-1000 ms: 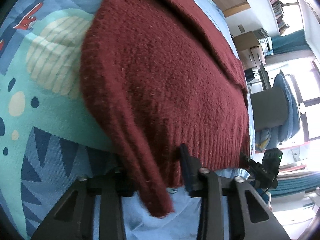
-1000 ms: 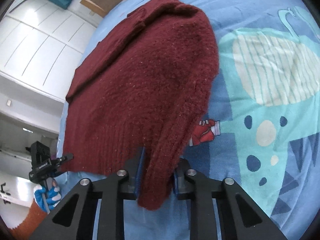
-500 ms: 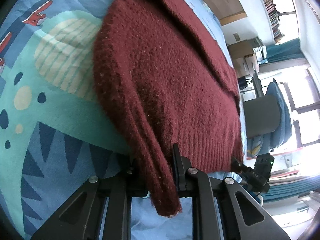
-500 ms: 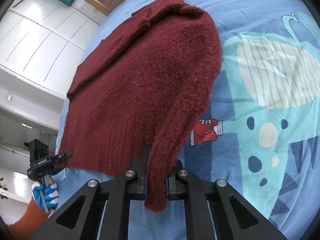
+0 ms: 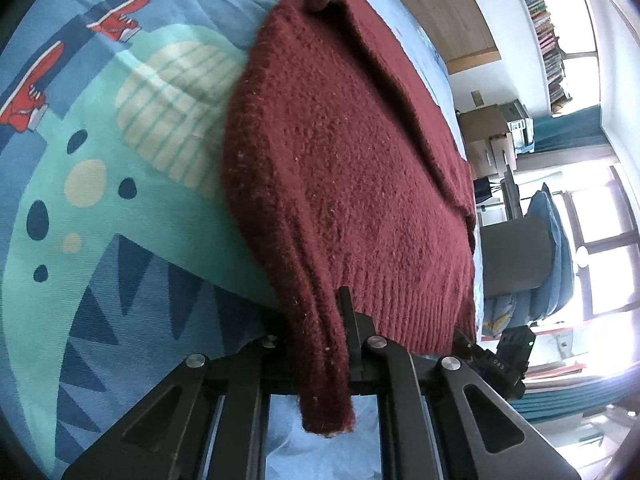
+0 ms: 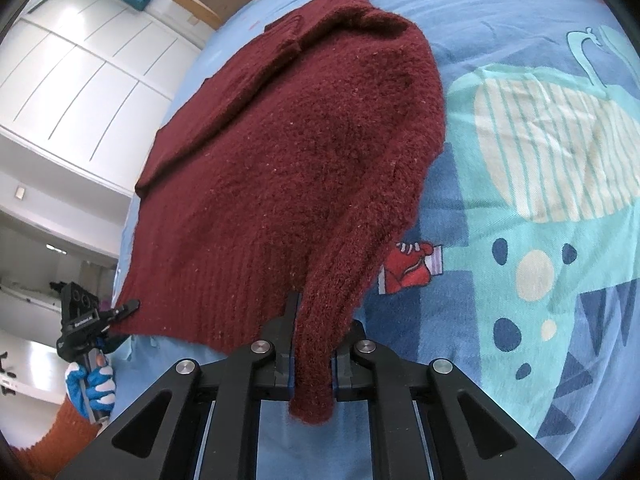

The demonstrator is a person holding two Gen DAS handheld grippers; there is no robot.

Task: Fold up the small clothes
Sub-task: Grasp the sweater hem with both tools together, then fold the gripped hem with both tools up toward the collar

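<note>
Both grippers have closed since a second ago: left gripper [image 5: 320, 344] now pinches one sleeve cuff, right gripper [image 6: 312, 344] the other (cuff ends dangling behind the fingers); maroon sweater [image 5: 352, 168] spreads ahead on the bedsheet [image 5: 120, 220].

The right gripper [image 6: 310, 354] pinches the cuff end of a dark red knitted sweater [image 6: 288, 168]; the sweater lies spread on a blue dinosaur-print sheet [image 6: 532, 208]; at far left the left gripper [image 6: 120, 310], in a blue-gloved hand [image 6: 90, 390], touches the hem corner.
</note>
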